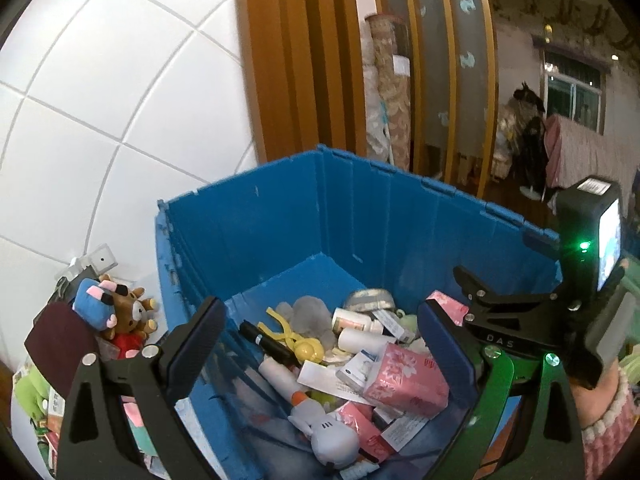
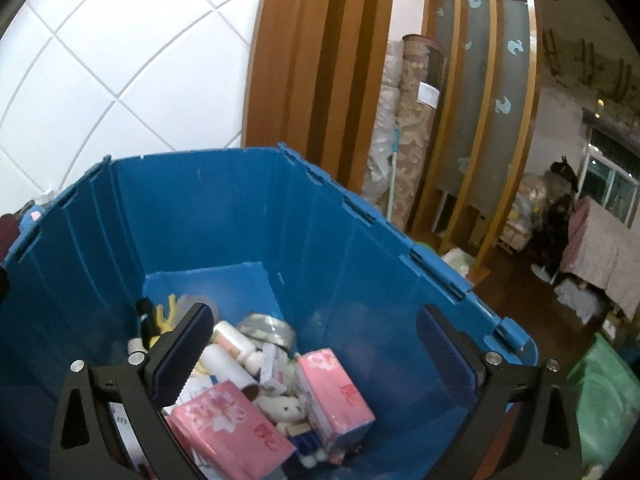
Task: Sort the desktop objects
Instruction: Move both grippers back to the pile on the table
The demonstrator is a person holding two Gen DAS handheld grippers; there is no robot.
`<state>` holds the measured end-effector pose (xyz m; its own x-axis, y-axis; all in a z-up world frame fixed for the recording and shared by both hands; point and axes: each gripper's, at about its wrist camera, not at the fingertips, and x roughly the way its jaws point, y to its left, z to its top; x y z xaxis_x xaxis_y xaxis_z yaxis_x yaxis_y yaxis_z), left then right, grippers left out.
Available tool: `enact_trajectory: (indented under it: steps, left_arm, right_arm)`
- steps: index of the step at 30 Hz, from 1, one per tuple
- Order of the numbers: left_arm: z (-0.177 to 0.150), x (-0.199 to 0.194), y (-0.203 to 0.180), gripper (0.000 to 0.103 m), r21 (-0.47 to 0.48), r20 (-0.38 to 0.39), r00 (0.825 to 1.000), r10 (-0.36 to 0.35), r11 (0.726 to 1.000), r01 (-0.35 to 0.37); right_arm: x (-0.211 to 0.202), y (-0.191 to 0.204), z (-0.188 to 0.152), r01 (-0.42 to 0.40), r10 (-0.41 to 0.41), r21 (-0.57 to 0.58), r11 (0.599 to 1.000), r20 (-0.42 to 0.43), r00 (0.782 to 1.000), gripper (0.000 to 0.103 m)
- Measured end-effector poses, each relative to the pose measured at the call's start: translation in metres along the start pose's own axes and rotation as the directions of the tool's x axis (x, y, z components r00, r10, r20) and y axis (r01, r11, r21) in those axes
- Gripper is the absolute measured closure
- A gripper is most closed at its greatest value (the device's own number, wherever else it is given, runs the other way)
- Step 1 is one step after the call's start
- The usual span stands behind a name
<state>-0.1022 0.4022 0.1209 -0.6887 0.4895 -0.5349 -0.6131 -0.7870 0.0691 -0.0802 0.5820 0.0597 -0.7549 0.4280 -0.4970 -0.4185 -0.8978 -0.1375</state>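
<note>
Both the left gripper and right gripper hover jaws-wide and empty over the well-filled blue crate, while plush toys outside await sorting.

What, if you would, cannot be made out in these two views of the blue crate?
- Left wrist view: print on the white bottles and small boxes is too small to read.
- Left wrist view: the grey plush is cut off by the bottom edge.
- Right wrist view: the yellow toy is partly hidden behind the right hand-held gripper.
- Both views: the blue crate floor lies buried under clutter.
</note>
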Motion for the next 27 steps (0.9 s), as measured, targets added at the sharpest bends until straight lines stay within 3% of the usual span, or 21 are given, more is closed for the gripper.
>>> enact_trajectory:
  steps: [6, 10, 17, 22, 27]
  left_arm:
    - [-0.009, -0.028, 0.014, 0.005, -0.008, 0.075, 0.997, 0.032, 0.999, -0.032]
    - [-0.017, -0.049, 0.035, 0.005, -0.057, 0.125, 0.987, 0.097, 0.994, -0.090]
    - [-0.045, -0.076, 0.101, 0.005, -0.148, 0.096, 0.984, 0.153, 0.979, -0.138]
    - [-0.072, -0.097, 0.163, 0.005, -0.208, 0.071, 0.983, 0.172, 0.966, -0.154]
    - [-0.112, -0.114, 0.233, 0.005, -0.272, -0.001, 0.971, 0.240, 0.934, -0.231]
  right_arm:
    - [-0.002, -0.003, -0.005, -0.047, 0.048, 0.038, 0.998, -0.029, 0.998, 0.000]
    - [-0.024, 0.010, -0.002, -0.073, 0.073, 0.030, 0.997, 0.012, 0.997, 0.000]
    - [-0.092, 0.052, 0.016, -0.160, 0.160, -0.014, 0.987, 0.162, 0.974, 0.000]
    - [-0.130, 0.101, 0.027, -0.214, 0.222, -0.059, 0.975, 0.213, 0.952, 0.000]
    - [-0.160, 0.162, 0.034, -0.267, 0.286, -0.108, 0.958, 0.250, 0.925, 0.000]
